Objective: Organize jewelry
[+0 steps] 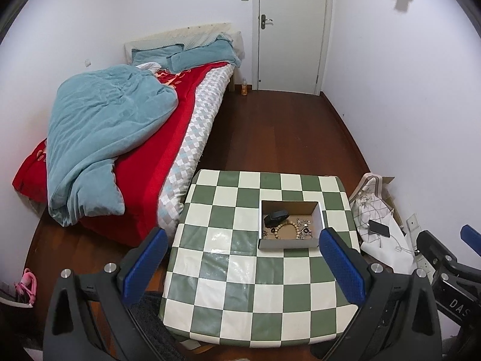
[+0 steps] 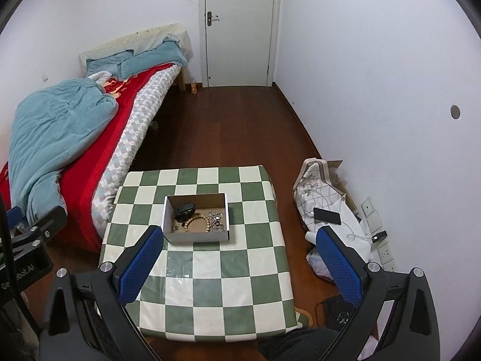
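While both claws hung spread and empty above the near edge of the tabletop [image 1: 261, 294], one shallow cardboard box [image 1: 290, 242] sat on the checked green-and-cream cloth, toward its far side. Inside lay one wooden bead bracelet [image 1: 287, 230], one dark strap-like item [image 1: 275, 217] at the far left corner, one tangle of silvery pieces [image 1: 303, 228] on the right, and one small metal bit [image 1: 264, 234] near the left wall; the pieces within the tangle were too small to count. The left claw [image 1: 243, 267] and right claw [image 2: 240, 266] each showed two blue-padded fingers held wide apart, gripping nothing. Around the tabletop ran a dark wooden floor [image 2: 228, 126], with one bed [image 2: 75, 138] on the left carrying a blue quilt [image 2: 54, 138] over a red cover, and one white door [image 2: 240, 30] at the far wall. Only the left wrist view caught pink slippers [image 1: 27, 285] at the near left; only the right wrist view showed a round mark [image 2: 455, 112] on the right wall. One phone [image 2: 327, 216] lay on a white bundle at the right.
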A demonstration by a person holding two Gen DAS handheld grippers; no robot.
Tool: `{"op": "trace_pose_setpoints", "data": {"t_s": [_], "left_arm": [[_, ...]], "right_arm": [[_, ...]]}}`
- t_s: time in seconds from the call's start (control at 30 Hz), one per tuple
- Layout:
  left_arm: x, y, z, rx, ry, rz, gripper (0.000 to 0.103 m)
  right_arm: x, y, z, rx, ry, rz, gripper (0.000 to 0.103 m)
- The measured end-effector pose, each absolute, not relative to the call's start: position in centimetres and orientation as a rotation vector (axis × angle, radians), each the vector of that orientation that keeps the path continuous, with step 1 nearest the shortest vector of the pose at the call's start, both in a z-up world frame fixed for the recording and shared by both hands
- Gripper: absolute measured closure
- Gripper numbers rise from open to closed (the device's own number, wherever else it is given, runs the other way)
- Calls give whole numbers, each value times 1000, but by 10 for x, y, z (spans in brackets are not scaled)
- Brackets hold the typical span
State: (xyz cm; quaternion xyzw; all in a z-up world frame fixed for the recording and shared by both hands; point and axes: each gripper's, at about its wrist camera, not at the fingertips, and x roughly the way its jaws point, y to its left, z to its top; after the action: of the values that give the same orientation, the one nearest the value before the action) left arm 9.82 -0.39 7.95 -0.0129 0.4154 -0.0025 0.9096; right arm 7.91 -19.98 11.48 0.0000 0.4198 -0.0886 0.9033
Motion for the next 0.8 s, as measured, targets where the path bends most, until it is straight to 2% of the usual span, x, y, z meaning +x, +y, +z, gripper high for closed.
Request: {"op": "trace_pose_setpoints", "data": {"t_s": [0.8], "left_arm": [[98, -2, 65, 7, 893, 3, 0]], "right_arm": [[89, -193, 96, -5, 903, -156, 0]]}}
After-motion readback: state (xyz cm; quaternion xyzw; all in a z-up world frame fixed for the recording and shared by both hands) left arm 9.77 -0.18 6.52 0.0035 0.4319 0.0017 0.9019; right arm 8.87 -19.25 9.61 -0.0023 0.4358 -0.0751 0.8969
